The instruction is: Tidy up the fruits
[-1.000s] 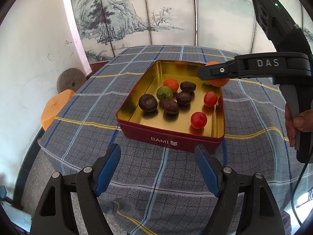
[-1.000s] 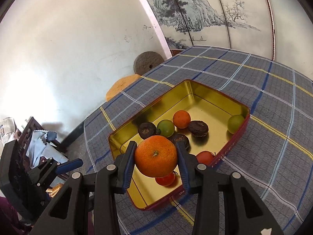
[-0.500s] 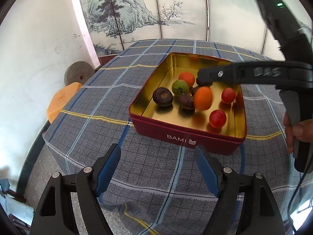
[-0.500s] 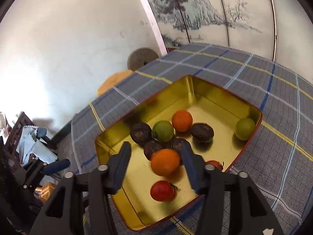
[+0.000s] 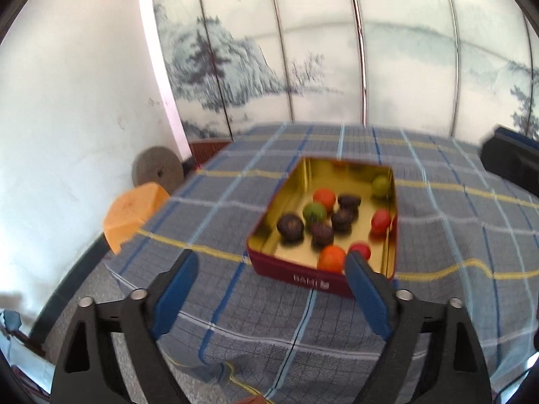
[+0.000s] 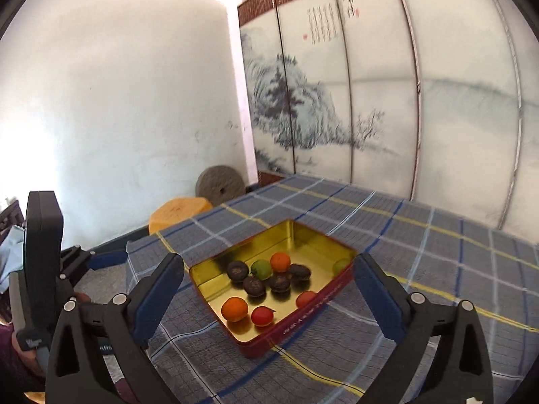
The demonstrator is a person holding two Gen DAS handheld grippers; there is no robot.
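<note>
Both hand-held grippers hover clear of the tin [image 6: 340, 281]: the right hand-held gripper [image 6: 269, 298] has its blue pads spread wide with nothing between them, and the left hand-held gripper [image 5: 269, 289] is likewise spread and empty. Every fruit in view lies inside the tin, which rests on the plaid-covered surface [image 6: 438, 269]. The large orange [image 6: 234, 308] sits near the tin's near corner, just beside a red tomato [image 6: 262, 315]; a second tomato [image 6: 306, 299] lies against the red wall. Four dark fruits [image 6: 254, 285] cluster at the tin's middle, touching or nearly touching a green fruit [image 6: 261, 268] and a smaller orange [image 6: 280, 261]; another green fruit [image 6: 342, 265] sits alone in the tin's far corner. The step in hand appears to be the retreat after a placement. Lift straight away from the tin with the pads kept wide, so that neither pad clips the rim or nudges the orange, which looks free to roll on the smooth gold floor. Before you commit to another pick, scan the surface around the tin; no loose fruit shows on it in either view, so the task may be near its end.
</note>
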